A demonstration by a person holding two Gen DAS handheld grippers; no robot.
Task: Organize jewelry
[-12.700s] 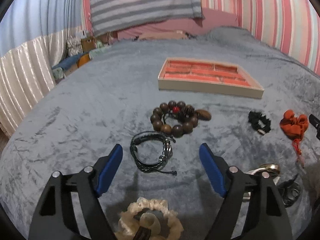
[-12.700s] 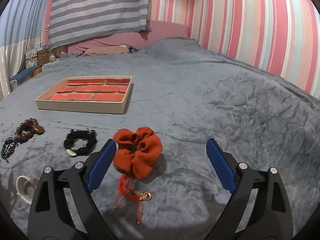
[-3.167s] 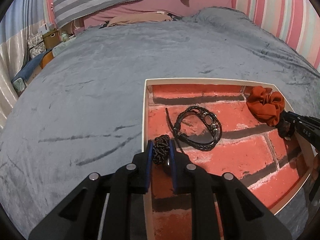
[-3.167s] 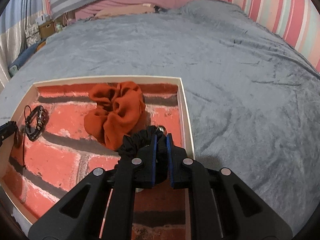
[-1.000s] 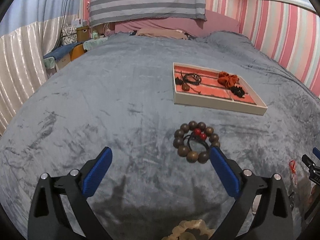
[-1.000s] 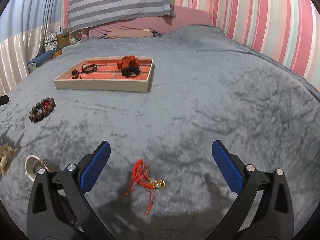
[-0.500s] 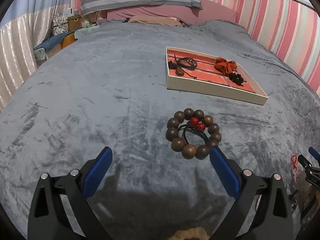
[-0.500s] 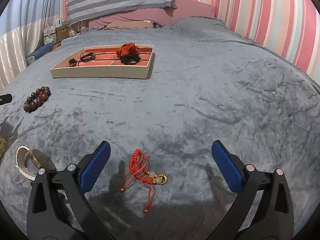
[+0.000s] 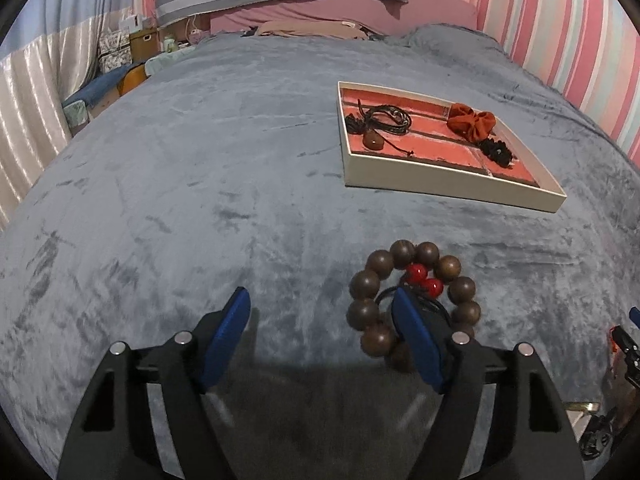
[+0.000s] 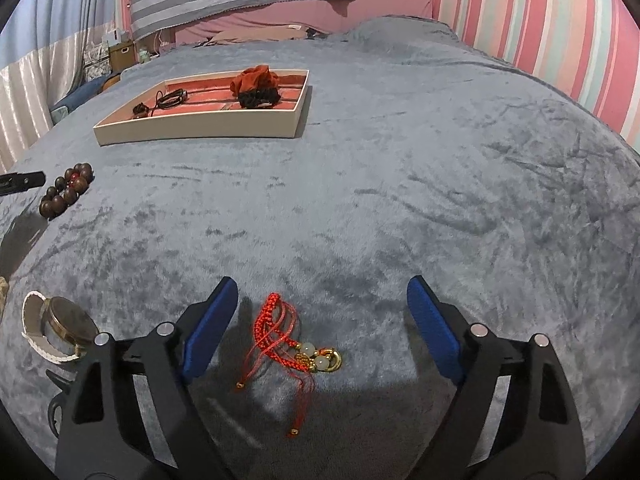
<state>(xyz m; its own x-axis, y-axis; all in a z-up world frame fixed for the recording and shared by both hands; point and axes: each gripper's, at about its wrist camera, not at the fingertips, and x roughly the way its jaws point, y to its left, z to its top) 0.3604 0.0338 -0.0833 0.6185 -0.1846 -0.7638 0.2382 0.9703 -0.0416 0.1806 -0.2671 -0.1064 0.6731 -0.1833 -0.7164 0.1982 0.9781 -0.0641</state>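
Grey plush bed cover (image 9: 200,184) carries everything. Landmark: the shallow cream-walled tray with brick-red printed lining (image 9: 452,178), lying toward the pillow end.

Inside the tray: a black braided cord bracelet (image 9: 386,119) and a brown oval pendant on a dark cord (image 9: 373,141) at its left end; a rust-orange fabric scrunchie (image 9: 471,123) and a black beaded hair tie (image 9: 496,151) at its right end, touching or nearly so. From the right wrist view the black tie partly hides the scrunchie.

Nearer than the tray, well apart from it: a bracelet of large dark-brown wooden beads with two red beads (image 9: 412,300). The left gripper (image 9: 322,316) has its jaws wide; the right blue pad sits over the bracelet's centre and covers its near beads, so contact cannot be judged. Left pad is over bare cover.

Right gripper (image 10: 322,308), jaws wide, straddles a red knotted cord charm with pale beads and a gold ring (image 10: 298,344), apart from both pads; cord tails trail toward the camera.

Left of that charm: a round brass-faced watch on a white strap (image 10: 60,330), partly behind the gripper frame. A dark item below it is cut off, unidentifiable.
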